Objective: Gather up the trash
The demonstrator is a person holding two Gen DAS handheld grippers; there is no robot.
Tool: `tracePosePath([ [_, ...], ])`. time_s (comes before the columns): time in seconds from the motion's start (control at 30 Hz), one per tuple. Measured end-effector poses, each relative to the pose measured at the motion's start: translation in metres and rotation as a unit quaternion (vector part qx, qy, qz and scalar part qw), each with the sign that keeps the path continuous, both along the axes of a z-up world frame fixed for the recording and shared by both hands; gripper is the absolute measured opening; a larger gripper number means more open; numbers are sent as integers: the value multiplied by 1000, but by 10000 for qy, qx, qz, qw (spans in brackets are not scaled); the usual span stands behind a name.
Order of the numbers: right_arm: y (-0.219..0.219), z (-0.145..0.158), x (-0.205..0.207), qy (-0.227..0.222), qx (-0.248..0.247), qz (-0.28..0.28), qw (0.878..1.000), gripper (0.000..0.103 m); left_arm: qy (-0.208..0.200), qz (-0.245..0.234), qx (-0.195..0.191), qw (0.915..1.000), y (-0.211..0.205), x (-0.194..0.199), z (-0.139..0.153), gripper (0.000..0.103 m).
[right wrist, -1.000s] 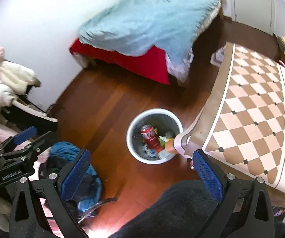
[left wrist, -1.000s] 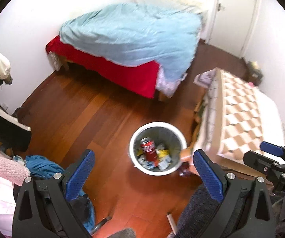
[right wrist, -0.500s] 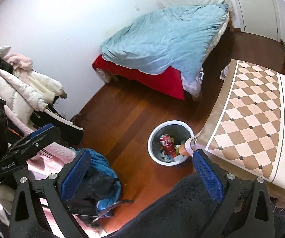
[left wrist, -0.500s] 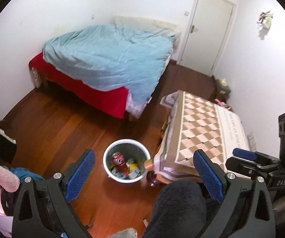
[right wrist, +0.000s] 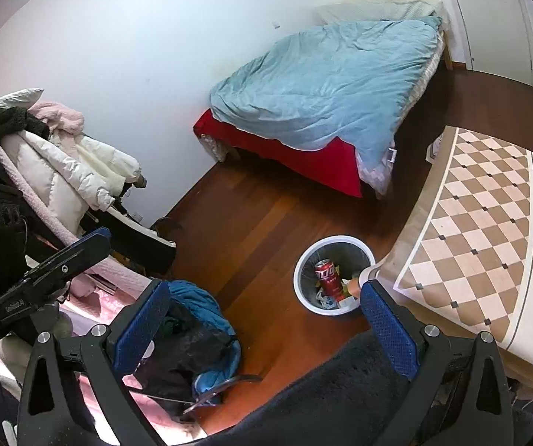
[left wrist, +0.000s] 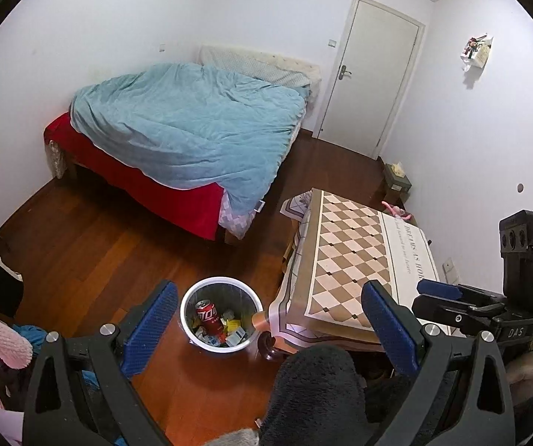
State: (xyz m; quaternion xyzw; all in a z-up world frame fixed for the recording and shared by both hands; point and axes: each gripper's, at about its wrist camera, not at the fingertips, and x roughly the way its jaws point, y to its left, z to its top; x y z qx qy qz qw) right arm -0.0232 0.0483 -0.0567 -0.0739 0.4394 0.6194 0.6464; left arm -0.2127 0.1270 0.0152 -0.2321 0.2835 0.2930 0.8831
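Two fisheye views look down into a bedroom with a reddish wooden floor [left wrist: 91,245]. In the left wrist view, the left hand-held gripper [left wrist: 268,329] fills the bottom of the frame, its blue-padded fingers [left wrist: 149,329] spread wide apart and empty. Between them, low in the centre, stands a round white trash bin [left wrist: 188,297] on the floor. Inside it a red soda can [left wrist: 208,316] lies among crumpled wrappers and paper scraps. Just right of the bin is a surface [left wrist: 344,260] covered with a brown and cream diamond-patterned cloth. A bed [left wrist: 188,137] with a light blue duvet over a red sheet fills the upper centre, and a white door [left wrist: 370,74] is at the upper right.

In the right wrist view, the right hand-held gripper [right wrist: 266,329] is likewise spread open, grasping nothing. The bin sits right of centre, close to the right finger. A heap of coats and clothes [right wrist: 62,171] fills the left side.
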Motion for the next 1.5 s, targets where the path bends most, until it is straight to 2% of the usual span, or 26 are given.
tracePosePath([
  [0.5,13,-2,0,-26,-27,59,10000,103,178,157,-70,9997,9,-2,-13,103],
  [0.97,13,-4,6,-3,-64,19,10000,103,244,41,-253,9994,11,2,-21,103],
  [1.5,12,-8,9,9,-85,-12,10000,103,245,44,-264,9993,12,4,-21,103],
])
